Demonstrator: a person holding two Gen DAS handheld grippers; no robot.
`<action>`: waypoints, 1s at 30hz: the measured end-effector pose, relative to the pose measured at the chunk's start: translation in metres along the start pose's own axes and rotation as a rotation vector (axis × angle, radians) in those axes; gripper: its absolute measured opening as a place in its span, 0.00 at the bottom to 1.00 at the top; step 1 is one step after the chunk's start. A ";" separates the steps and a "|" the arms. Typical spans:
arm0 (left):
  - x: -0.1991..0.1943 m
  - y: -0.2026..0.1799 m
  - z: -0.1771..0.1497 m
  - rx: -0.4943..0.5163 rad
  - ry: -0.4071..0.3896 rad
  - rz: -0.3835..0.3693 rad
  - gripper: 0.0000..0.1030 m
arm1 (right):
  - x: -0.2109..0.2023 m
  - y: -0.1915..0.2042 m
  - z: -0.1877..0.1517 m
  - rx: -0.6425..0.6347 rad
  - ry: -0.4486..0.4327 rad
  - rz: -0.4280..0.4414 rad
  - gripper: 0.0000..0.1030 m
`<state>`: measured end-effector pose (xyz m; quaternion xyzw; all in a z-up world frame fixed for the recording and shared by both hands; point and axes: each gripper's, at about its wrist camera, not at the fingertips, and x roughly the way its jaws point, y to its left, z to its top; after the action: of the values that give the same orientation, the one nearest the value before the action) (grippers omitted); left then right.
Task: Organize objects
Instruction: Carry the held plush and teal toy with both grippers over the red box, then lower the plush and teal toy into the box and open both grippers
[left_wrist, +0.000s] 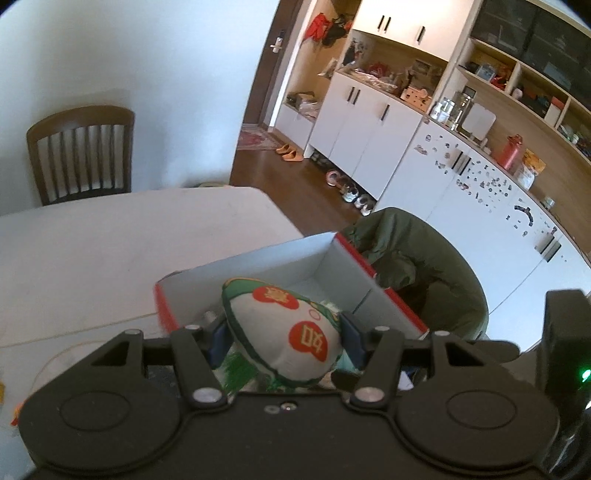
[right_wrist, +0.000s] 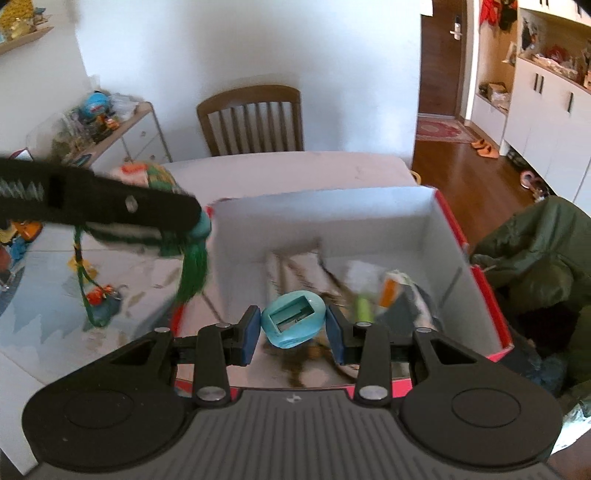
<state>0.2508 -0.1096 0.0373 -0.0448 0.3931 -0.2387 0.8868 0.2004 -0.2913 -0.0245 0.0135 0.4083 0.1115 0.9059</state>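
Toys are what both tongs carry over an open cardboard box, white inside and red outside, which sits on the pale bench. In the left wrist view, the left tongs sit low in the middle of the frame, their blue pads pressed against both sides of a stuffed cloth charm that is whitish with a green border and red patches bearing characters; the charm is held above the near end of the box. The same charm shows in the right wrist view at the left of the frame, half hidden behind the blurred black arm of the left tongs, with a green tassel and a braided green cord hanging down from it beside the left wall of the box. In the right wrist view, the right tongs stand at lower centre, partly closed, their blue pads against the two sides of a small turquoise plastic piece with a rectangular hollow in its top, held over the inside of the box. On the box floor lie several blurred things, among them a light green tube and an orange and white packet. A wooden chair stands at the far side of the bench in the upper middle, and a dark green jacket lies just beside the right side of the box.
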 end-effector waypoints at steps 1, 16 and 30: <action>0.004 -0.004 0.002 0.004 0.000 -0.001 0.57 | 0.002 -0.006 -0.001 0.001 0.004 -0.006 0.36; 0.097 -0.015 -0.007 0.002 0.148 0.042 0.57 | 0.050 -0.047 0.004 -0.035 0.088 -0.023 0.36; 0.156 0.000 -0.024 0.034 0.279 0.095 0.57 | 0.093 -0.055 0.003 -0.145 0.185 0.002 0.36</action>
<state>0.3234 -0.1784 -0.0841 0.0224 0.5102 -0.2069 0.8345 0.2728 -0.3253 -0.0974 -0.0621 0.4811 0.1425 0.8628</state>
